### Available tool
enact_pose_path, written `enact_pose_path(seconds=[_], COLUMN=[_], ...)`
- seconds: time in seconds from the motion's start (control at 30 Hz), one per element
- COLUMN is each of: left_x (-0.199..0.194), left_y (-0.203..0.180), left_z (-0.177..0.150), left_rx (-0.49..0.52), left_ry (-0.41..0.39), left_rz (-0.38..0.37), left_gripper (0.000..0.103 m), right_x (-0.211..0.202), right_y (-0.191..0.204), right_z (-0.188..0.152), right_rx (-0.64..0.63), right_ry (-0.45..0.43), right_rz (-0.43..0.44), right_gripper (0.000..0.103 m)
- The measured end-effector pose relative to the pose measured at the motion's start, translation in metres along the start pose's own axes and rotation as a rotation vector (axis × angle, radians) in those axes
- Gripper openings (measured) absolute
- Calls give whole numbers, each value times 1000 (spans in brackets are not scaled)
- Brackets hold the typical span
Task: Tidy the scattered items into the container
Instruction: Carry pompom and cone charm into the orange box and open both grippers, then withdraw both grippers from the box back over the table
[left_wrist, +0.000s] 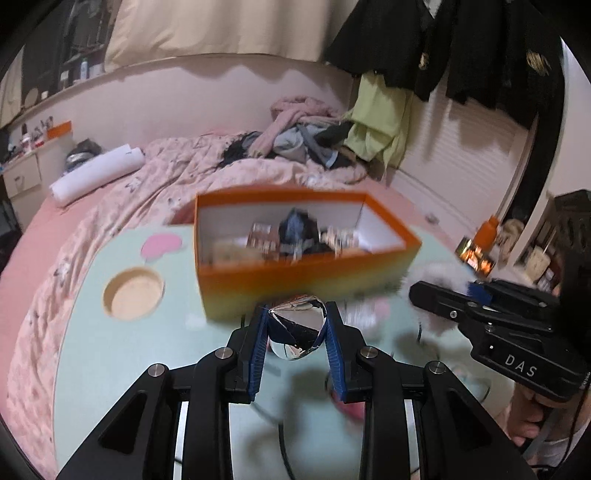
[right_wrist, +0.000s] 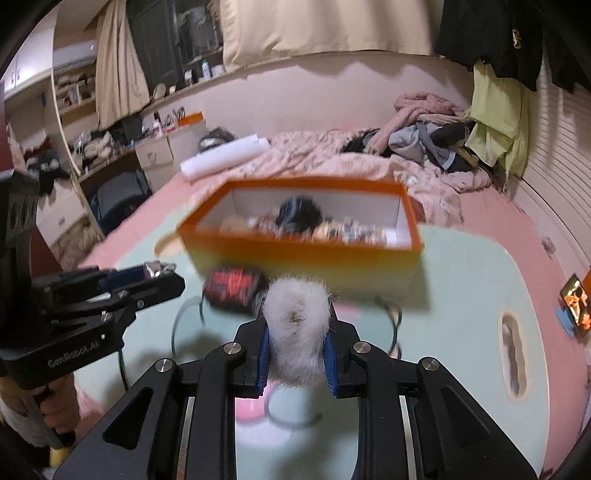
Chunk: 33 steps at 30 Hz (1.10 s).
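Left gripper (left_wrist: 297, 325) clamps a silver foil packet (left_wrist: 297, 330); right gripper (right_wrist: 297, 332) clamps a white fluffy ball (right_wrist: 297, 332). Ahead of both, an orange box (left_wrist: 295, 277) stands on a mint table (left_wrist: 110, 350) over the pink bed (left_wrist: 48, 236).

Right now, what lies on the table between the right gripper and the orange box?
In the right wrist view, a red-and-black packet lies left of the direct line from the right gripper to the orange box; otherwise bare table.

Left gripper (left_wrist: 297, 325) clamped, right gripper (right_wrist: 297, 326) clamped (both loaded), side by side, pitched downward.

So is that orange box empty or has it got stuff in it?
Partly filled: the orange box is open-topped, with a dark bundle and small packets on its floor.
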<state>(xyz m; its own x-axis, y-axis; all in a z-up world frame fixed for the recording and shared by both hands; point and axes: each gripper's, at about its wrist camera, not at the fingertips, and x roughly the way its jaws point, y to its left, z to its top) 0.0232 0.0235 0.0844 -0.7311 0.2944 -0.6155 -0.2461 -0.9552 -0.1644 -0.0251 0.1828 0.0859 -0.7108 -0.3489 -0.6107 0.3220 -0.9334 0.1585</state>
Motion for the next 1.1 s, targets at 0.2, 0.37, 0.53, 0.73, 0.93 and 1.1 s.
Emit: enact_pose_path(seconds=[0.2, 0.37, 0.53, 0.73, 0.93, 1.1], left_x=[34, 85, 123, 102, 54, 26], left_y=[9, 21, 32, 41, 36, 22], left_z=[64, 90, 89, 82, 69, 32], left_rx=[-8, -63, -89, -164, -142, -58], left_ry=[22, 105, 161, 95, -12, 10], left_rz=[-10, 14, 122, 61, 66, 116], left_gripper=[28, 28, 42, 83, 90, 95], right_x=[30, 66, 98, 102, 57, 24], right_y=[-17, -27, -41, -46, -39, -22], right_z=[57, 83, 90, 90, 85, 55], right_rx=[78, 86, 170, 191, 197, 153], right_ry=[-9, 35, 73, 52, -45, -41], right_rz=[48, 7, 26, -66, -61, -82], right_gripper=[25, 25, 28, 63, 63, 69])
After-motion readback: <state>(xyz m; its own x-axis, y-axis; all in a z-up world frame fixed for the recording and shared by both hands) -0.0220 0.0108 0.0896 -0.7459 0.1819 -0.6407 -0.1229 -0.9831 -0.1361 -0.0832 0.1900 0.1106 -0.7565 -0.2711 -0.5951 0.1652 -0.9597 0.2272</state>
